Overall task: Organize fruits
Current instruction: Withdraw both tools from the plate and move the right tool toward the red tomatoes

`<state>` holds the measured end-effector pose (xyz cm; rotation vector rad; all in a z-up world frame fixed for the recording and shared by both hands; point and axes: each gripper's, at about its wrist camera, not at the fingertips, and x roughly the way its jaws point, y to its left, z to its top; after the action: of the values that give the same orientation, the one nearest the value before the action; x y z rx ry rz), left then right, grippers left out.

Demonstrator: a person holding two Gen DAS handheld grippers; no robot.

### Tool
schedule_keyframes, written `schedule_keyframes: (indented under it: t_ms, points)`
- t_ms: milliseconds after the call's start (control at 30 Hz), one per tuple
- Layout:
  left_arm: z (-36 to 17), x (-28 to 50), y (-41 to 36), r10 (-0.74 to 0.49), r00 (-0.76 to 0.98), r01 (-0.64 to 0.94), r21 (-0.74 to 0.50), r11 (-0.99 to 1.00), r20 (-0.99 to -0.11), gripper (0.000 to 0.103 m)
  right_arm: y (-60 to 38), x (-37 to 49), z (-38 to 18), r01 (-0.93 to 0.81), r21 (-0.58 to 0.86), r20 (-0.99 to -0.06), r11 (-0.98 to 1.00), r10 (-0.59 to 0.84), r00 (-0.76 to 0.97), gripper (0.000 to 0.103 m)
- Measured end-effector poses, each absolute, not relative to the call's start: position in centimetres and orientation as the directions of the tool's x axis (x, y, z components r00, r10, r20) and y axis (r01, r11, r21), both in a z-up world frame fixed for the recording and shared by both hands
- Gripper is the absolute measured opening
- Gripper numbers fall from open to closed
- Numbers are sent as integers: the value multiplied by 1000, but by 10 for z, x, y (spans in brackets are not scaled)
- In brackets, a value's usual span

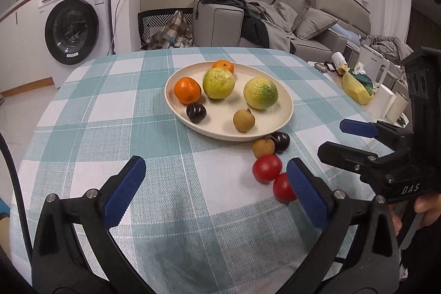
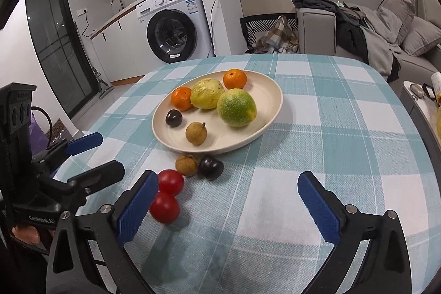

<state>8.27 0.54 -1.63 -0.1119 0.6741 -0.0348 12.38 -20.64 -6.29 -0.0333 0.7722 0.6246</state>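
Left wrist view: left hand-held gripper [image 1: 216, 167] spread wide and empty, low over the checked tabletop [image 1: 110, 128], on the near side of the plate [image 1: 220, 126]. On the plate, from left: front orange [image 1: 187, 90], plated plum [image 1: 195, 113], pale citrus [image 1: 218, 83] with a rear orange [image 1: 223, 66] behind it, plated longan [image 1: 244, 120], green citrus [image 1: 260, 93].

Off the plate, just at its near right rim: loose longan [image 1: 263, 147] and loose plum [image 1: 281, 142] side by side. Nearer than those, far tomato [image 1: 266, 168] touching near tomato [image 1: 284, 188], the latter partly hidden behind a left finger. Right of the plate: right hand-held gripper [image 1: 335, 138], likewise wide open and holding nothing.

Probably four fruits left to bring in.

- Take one fruit at a time, near tomato first, since it blocks nothing.
- Centre the fingers on it so the far tomato stays outside them.
- Close softly; tomato skin likely bruises and slips.
- Lift clear of the plate's rim before crossing it.
- Set down on the bare patch between plated plum and plated longan, low enough not to roll.
- Keep the idle hand-held gripper away from the plate.
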Motion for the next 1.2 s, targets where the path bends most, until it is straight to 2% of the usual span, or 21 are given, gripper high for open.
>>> schedule_keyframes:
  t_ms: [267, 767, 833, 900, 1200]
  points:
    - [-20, 77, -2, -62, 783, 15, -81, 997, -619, 102, -198, 118, -74, -557, 168, -708, 813, 493, 506, 103]
    - [-22, 77, 20, -75, 783, -38, -168, 985, -617, 102, -179, 108, -89, -638, 148, -770, 756, 493, 405, 102]
    - [-22, 77, 20, -76, 782, -38, -169, 985, -618, 102, -175, 107, -91, -645, 153, -774, 749, 496, 393, 99]
    - [-23, 78, 21, -74, 780, -41, -169, 985, -621, 102, -172, 107, -93, -652, 152, -779, 743, 496, 384, 91]
    - [-25, 79, 24, -75, 775, -49, -178, 983, -627, 102, -163, 100, -93, -687, 131, -779, 715, 503, 374, 71]
